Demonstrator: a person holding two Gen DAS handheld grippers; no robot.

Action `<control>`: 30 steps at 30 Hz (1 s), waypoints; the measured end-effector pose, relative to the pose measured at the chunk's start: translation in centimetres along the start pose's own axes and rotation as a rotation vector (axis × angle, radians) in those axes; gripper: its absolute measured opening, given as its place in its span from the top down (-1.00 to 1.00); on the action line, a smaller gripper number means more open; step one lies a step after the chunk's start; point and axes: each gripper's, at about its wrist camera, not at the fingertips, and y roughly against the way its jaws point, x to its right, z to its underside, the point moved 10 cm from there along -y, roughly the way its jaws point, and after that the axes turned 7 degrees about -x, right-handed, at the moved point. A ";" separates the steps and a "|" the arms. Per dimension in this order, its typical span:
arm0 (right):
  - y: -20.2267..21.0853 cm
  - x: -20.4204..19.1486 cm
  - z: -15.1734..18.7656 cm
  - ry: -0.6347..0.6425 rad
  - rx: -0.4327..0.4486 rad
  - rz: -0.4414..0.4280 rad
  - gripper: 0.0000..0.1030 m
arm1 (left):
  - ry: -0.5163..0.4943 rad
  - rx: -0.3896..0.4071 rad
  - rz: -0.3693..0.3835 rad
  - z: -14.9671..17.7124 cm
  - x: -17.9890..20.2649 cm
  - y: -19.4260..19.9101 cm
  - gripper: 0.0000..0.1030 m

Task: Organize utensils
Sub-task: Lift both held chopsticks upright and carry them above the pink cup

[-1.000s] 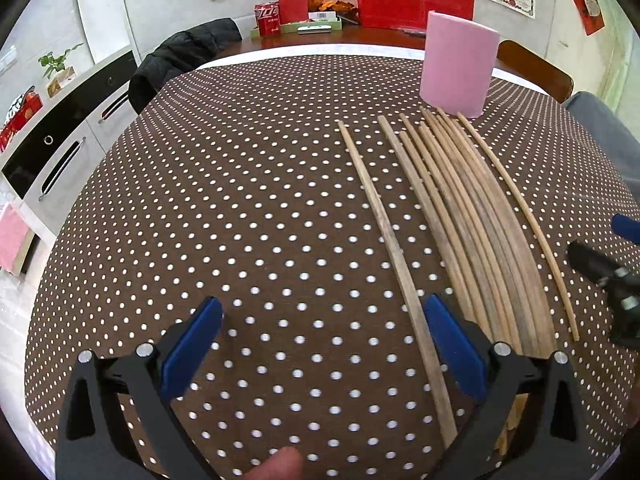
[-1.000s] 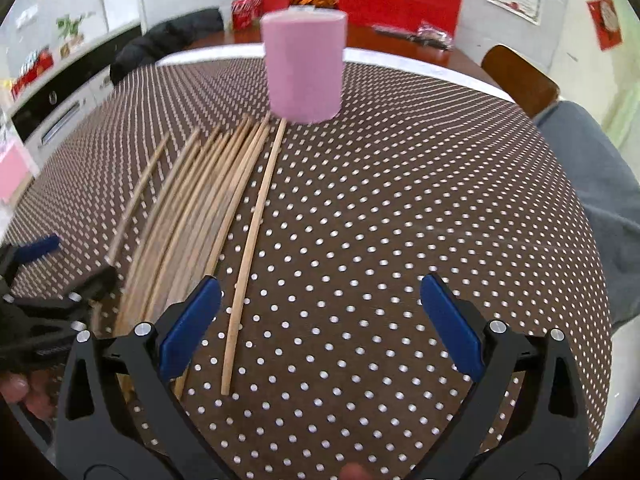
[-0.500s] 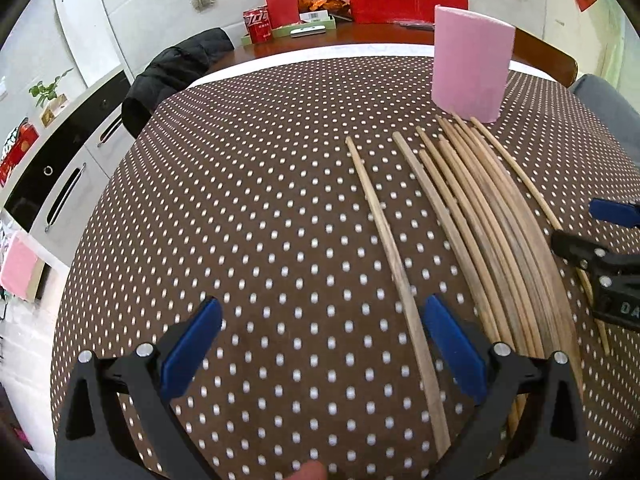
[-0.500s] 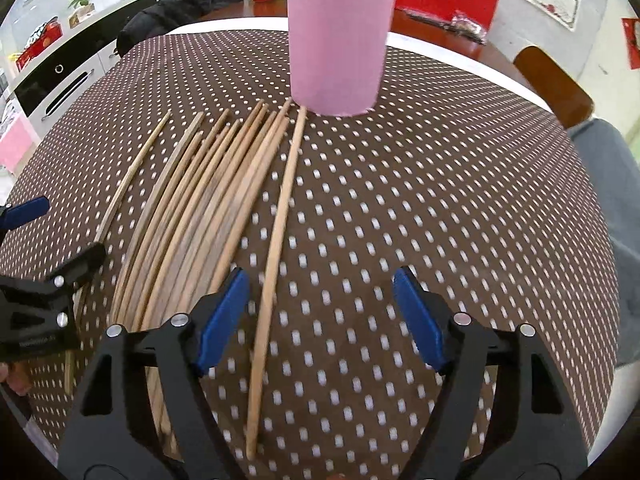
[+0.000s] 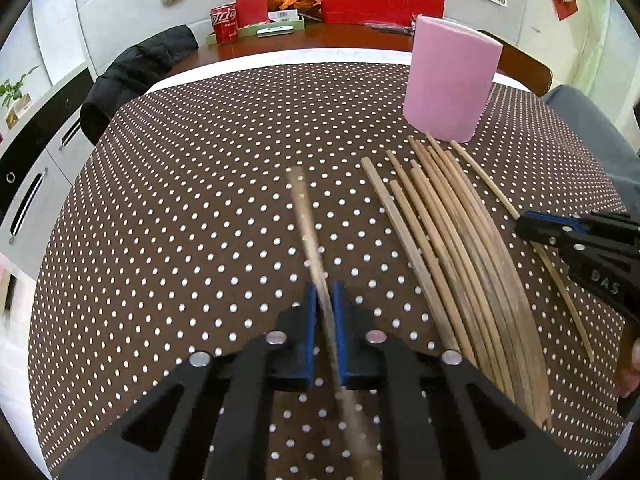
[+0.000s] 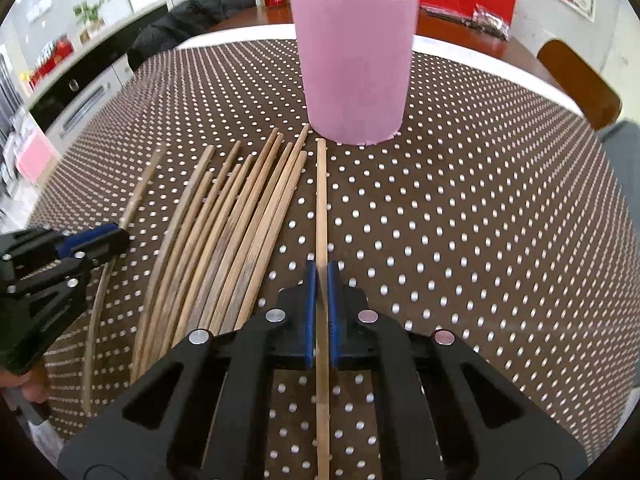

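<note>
The pink holder (image 5: 450,84) stands upright at the far side of the dotted tablecloth (image 5: 180,220), and everything else sits on the near side of it.

Farthest left of the holder, the left gripper (image 5: 325,320) is clamped on a single chopstick (image 5: 306,216). That stick looks blurred, so it is probably in motion. It is pinched near its near end, with a long length reaching out toward the holder. The grip is thin and off-centre, so the stick could pivot between the pads or slip out as it swings.

Next, directly in front of the holder, the loose bundle of chopsticks (image 6: 228,232) lies fanned on the cloth, tips toward the holder's base. A swinging stick could rake across them and scatter the row.

At the right edge of that bundle, the right gripper (image 6: 321,304) is closed on the outermost chopstick (image 6: 321,196), whose far tip lies just short of the holder's foot. Pushed forward while still flat, it could nudge or tip the holder. Two long sticks raised together also risk crossing at the rim.
</note>
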 end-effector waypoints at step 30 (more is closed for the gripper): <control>17.6 5.4 -21.0 -0.240 0.744 -0.312 0.89 | 0.110 0.847 0.476 -23.8 7.5 19.1 0.89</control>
